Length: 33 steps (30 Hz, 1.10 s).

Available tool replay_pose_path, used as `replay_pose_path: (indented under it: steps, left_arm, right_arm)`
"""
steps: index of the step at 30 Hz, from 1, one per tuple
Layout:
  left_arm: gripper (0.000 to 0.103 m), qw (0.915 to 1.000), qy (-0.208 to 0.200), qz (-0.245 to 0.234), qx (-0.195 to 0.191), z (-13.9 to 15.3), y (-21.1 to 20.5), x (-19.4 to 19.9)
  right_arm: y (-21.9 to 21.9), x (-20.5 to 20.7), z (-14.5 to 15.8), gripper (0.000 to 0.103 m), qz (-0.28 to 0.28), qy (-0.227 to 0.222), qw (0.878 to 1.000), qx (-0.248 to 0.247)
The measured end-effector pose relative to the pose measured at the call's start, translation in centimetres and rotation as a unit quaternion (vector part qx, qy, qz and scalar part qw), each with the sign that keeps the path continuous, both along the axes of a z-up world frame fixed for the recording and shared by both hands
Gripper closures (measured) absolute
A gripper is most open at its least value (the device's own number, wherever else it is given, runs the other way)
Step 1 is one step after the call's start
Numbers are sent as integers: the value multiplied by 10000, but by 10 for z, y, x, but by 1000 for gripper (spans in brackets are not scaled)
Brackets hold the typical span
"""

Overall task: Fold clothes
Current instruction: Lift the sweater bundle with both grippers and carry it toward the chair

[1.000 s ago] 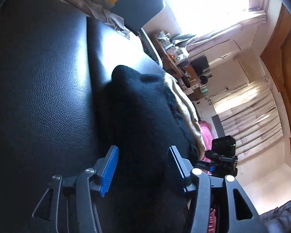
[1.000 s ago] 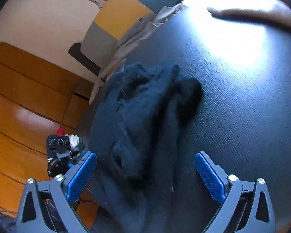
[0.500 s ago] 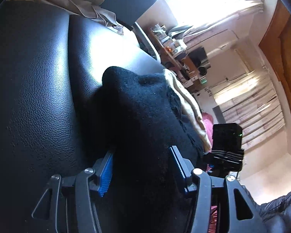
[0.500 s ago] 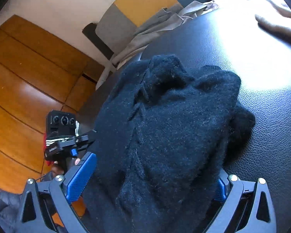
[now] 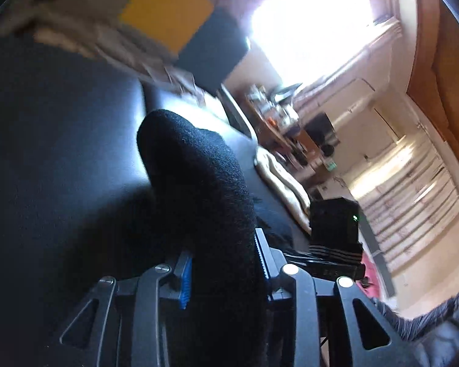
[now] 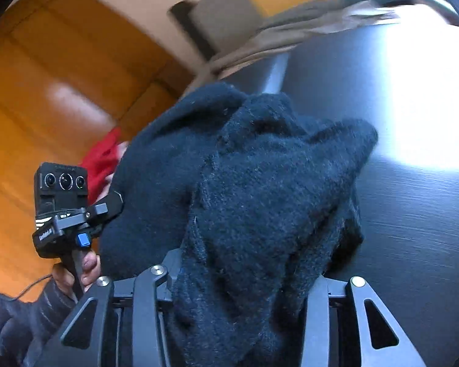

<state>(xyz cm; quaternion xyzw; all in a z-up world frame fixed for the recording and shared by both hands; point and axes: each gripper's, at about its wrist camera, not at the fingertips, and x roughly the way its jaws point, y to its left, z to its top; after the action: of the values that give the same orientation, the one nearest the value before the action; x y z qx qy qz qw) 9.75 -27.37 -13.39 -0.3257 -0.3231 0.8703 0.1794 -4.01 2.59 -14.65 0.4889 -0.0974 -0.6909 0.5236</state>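
A black woolly garment (image 5: 199, 183) rises off the black leather sofa seat (image 5: 61, 153). My left gripper (image 5: 223, 263) is shut on a thick fold of it, the blue pads pressed into the cloth on both sides. In the right wrist view the same garment (image 6: 260, 183) bunches up over my right gripper (image 6: 244, 278), which is shut on another fold; its pads are buried in the wool. The left gripper's body and camera (image 6: 61, 202) show at the left of that view, held by a hand (image 6: 76, 272).
A beige garment (image 5: 284, 183) lies further along the sofa. Crumpled tan cloth (image 6: 275, 39) and yellow, grey and dark cushions (image 5: 168, 21) sit at the sofa back. A red cloth (image 6: 102, 159) shows beside the black garment. Wooden panelling (image 6: 46, 91) stands behind, and a cluttered shelf (image 5: 275, 116) by the window.
Both grippers have gone from open around the black garment to shut on it. The garment has been lifted and both views have tilted up.
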Motion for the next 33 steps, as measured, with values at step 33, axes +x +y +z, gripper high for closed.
replay_pose_path:
  steps: [33]
  left_arm:
    - [68,8661,-161,4916,-890,92,-380,236]
  right_arm:
    - [-553,74,123,23,3303,1324,9344,-163]
